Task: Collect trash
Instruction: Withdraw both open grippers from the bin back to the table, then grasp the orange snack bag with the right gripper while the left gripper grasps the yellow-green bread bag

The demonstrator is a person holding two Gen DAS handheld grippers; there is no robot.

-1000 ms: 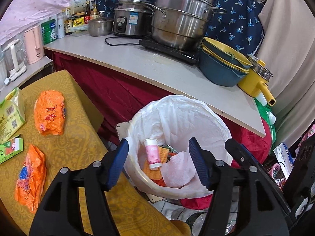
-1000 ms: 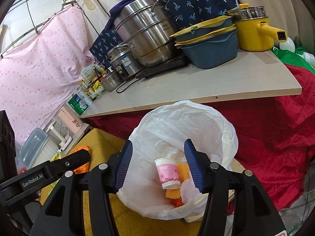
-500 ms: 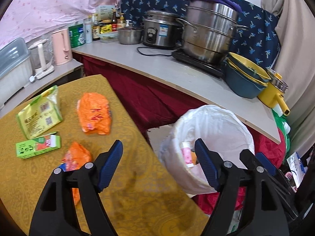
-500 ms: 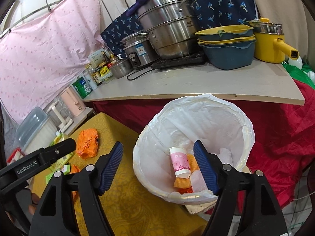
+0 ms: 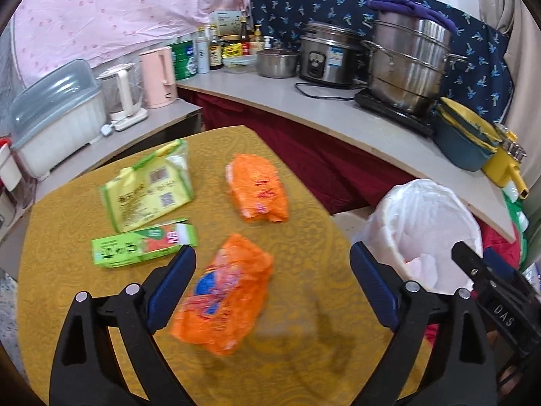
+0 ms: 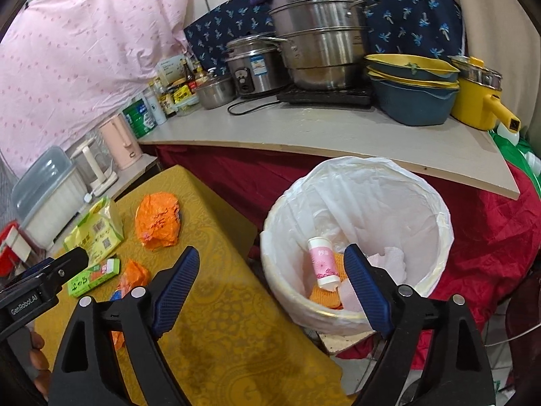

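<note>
On the yellow table (image 5: 304,338) lie two crumpled orange wrappers, one near (image 5: 223,291) and one farther (image 5: 258,187), a yellow-green packet (image 5: 148,186) and a green carton (image 5: 142,245). My left gripper (image 5: 272,280) hangs over the near wrapper, jaws opening, pads clear of it. The bin with a white liner (image 6: 358,237) stands beside the table and holds a pink-and-white cup (image 6: 323,265) and tissue. My right gripper (image 6: 270,277) hovers between table edge and bin, jaws opening, nothing between them.
A long counter (image 6: 338,135) behind the bin carries steel pots (image 6: 318,44), stacked blue-and-yellow bowls (image 6: 412,98) and a yellow pot (image 6: 480,98). Kettles (image 5: 157,77), bottles and a lidded box (image 5: 54,115) stand at the left. Red cloth (image 6: 490,237) hangs below the counter.
Both grippers swung left from above the bin toward the table and their jaws widened. The left view now centres on the near orange wrapper instead of the bin.
</note>
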